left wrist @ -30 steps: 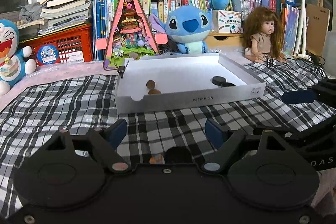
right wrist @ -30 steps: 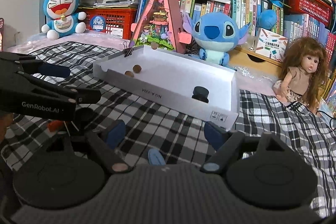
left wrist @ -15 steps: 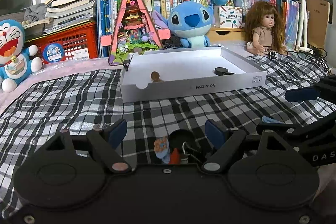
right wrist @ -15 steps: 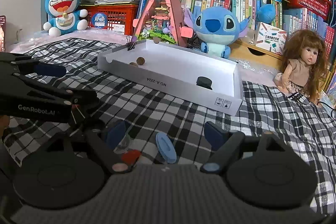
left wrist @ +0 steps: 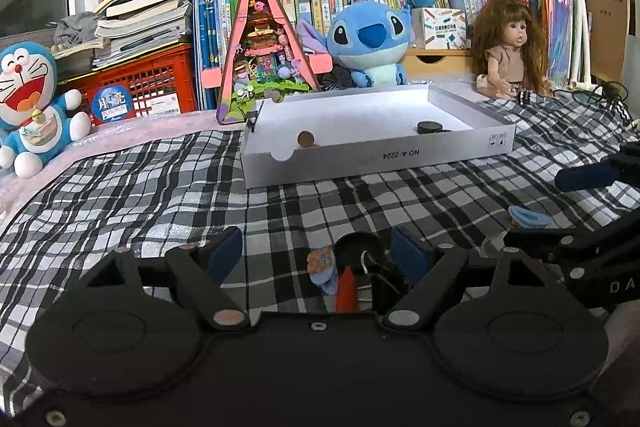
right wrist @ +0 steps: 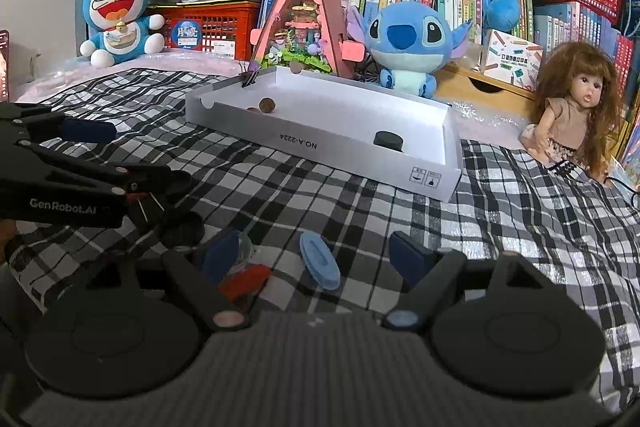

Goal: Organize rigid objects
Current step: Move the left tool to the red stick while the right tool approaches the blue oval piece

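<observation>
A white cardboard box lid [left wrist: 384, 157] [right wrist: 320, 143] lies on the checked cloth, holding a brown coin-like disc [left wrist: 306, 138] [right wrist: 267, 104] and a black round cap [left wrist: 429, 127] [right wrist: 389, 141]. My left gripper [left wrist: 318, 253] is open low over the cloth; between its fingers lie a small blue flower clip [left wrist: 322, 265], a black round cap [left wrist: 358, 247], a red piece [left wrist: 346, 289] and a black binder clip [left wrist: 380, 277]. My right gripper [right wrist: 316, 255] is open, with a blue oval hair clip [right wrist: 319, 265] between its fingers and a red piece [right wrist: 244, 281] by its left finger.
Plush toys, a doll [right wrist: 576, 119], a pink triangular model house [left wrist: 262, 55], books and red crates line the back. The left gripper's arm [right wrist: 80, 187] crosses the left of the right wrist view. The blue oval clip also shows in the left wrist view [left wrist: 528, 217].
Both grippers have pulled back toward me from the box. More small items now show between the fingers: the flower clip, red piece and binder clip on the left, the blue oval clip on the right.
</observation>
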`<state>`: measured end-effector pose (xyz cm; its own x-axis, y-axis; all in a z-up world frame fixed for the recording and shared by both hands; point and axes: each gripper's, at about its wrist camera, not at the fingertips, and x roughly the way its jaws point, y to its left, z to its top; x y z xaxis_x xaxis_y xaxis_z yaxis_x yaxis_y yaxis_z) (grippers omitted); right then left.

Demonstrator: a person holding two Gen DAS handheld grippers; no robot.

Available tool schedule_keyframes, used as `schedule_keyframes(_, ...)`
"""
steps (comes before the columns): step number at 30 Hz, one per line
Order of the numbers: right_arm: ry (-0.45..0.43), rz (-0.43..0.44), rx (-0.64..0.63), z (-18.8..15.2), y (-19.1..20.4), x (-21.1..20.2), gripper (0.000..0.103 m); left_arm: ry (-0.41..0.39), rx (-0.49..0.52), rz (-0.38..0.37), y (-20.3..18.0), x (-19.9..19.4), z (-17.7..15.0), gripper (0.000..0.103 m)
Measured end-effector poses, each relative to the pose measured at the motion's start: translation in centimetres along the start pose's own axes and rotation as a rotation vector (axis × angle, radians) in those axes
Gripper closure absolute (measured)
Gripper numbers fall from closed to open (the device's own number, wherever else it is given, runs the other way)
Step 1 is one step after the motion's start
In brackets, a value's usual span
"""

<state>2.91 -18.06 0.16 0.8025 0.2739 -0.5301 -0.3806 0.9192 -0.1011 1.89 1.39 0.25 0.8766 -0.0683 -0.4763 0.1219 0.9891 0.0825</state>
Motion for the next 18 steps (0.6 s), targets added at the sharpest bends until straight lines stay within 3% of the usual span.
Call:
schedule_keyframes(12,0.003,-0.016,0.000,-0.6,0.1,0.1,0.014,0.022,-0.038,-0.012,0.9,-0.2,-0.5,0.029)
schedule_keyframes(18,0.009,-0.015,0.004,-0.7,0.1,0.2,0.014,0.024,-0.057,-0.033,1.2,-0.4,-0.8,0.038)
